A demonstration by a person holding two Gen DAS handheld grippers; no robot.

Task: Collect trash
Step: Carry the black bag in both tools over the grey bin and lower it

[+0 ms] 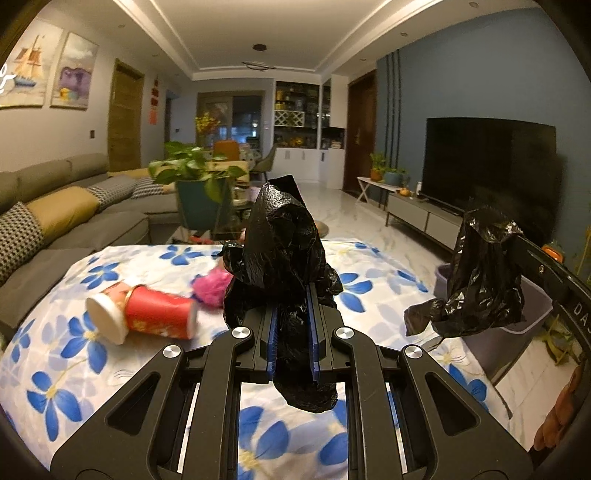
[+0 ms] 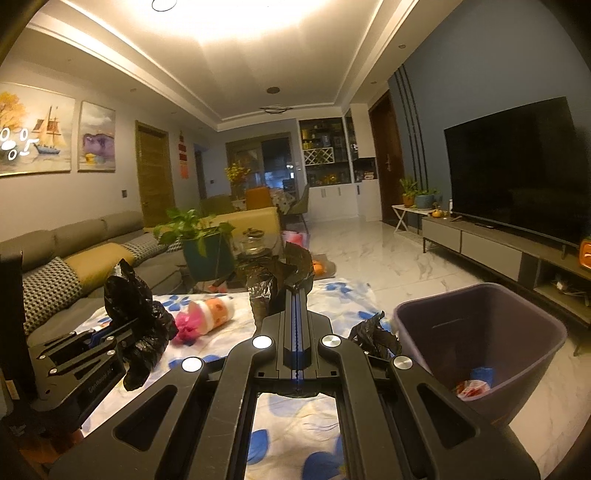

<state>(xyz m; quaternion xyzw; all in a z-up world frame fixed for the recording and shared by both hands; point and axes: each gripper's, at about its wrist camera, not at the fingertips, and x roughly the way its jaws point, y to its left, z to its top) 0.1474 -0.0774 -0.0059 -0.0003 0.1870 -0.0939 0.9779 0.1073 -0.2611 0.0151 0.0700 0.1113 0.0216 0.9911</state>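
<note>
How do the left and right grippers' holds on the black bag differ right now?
The left gripper has a thick bunch of the black bag between its jaws, so a gap shows; the right gripper is pinched fully shut on a thin edge. The left's plastic bulges high above its fingers; the right's shows less. Both hold black bag plastic above the flowered cloth.

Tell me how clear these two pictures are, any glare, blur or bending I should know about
Left wrist view: dim, warm light; the red paper cup and pink trash are smeared by blur, while the black bag is sharp. Right wrist view: ceiling light blows out the top; the television edges bow from fisheye distortion, and the corners are dark.
</note>
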